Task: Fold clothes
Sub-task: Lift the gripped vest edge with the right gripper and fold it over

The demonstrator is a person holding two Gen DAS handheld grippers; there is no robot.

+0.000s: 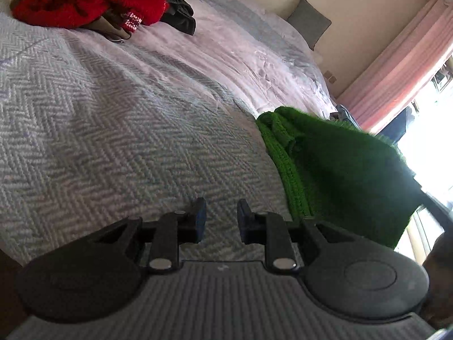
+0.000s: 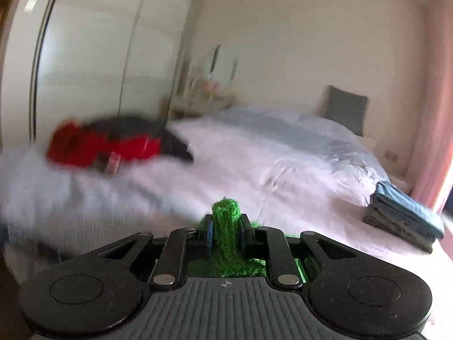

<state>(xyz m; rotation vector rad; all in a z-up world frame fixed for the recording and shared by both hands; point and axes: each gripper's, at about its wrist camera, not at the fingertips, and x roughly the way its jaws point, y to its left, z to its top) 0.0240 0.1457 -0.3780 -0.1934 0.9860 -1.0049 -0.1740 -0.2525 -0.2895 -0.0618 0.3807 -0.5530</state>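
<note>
The green knitted garment (image 2: 226,235) is being pinched in the right gripper (image 2: 225,233), a bunched ridge of knit poking up between the clenched blue pads at lower centre of the right wrist view, with the rest hanging below, out of sight. In the left wrist view the same green garment (image 1: 334,170) is hanging as a broad panel at right of the frame, lifted above the bed (image 1: 113,130), probably so it can be laid flat or carried to the folded stack (image 2: 405,218) lying at the right edge of the right view. The left gripper (image 1: 221,218) is hovering released and empty at lower centre, just left of the garment's ribbed edge, likely placed to catch it. A heap of red and dark clothes (image 1: 85,0) is waiting in the upper left, well apart.
</note>
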